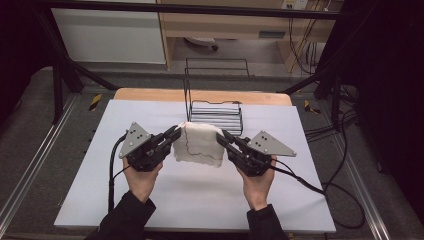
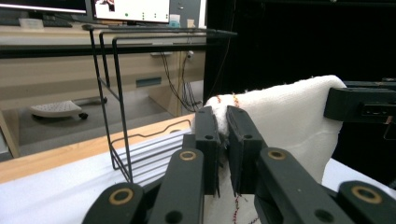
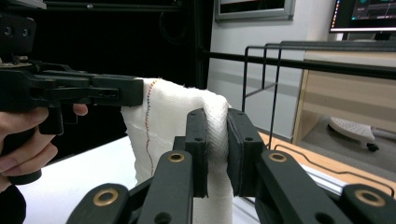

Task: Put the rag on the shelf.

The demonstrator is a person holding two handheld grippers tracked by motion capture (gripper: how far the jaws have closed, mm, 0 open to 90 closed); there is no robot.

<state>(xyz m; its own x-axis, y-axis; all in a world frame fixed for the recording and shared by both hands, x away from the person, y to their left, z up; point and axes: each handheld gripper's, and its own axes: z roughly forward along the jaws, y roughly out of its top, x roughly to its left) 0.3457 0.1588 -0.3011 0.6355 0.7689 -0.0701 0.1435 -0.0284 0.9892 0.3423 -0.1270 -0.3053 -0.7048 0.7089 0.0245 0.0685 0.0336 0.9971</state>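
White cloth (image 1: 198,142) is held up, pinched by left gripper (image 1: 174,134) & right gripper (image 1: 223,136); wire rack (image 1: 216,114) drape judged next, needing level lift.

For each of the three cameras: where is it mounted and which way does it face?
High view: above the person's side, looking forward and down at the table; both forearms show.
Left gripper view: rides the left tongs, facing the wire rack.
Right gripper view: rides the right tongs, facing the opposite hand.
Shared: the white cloth.
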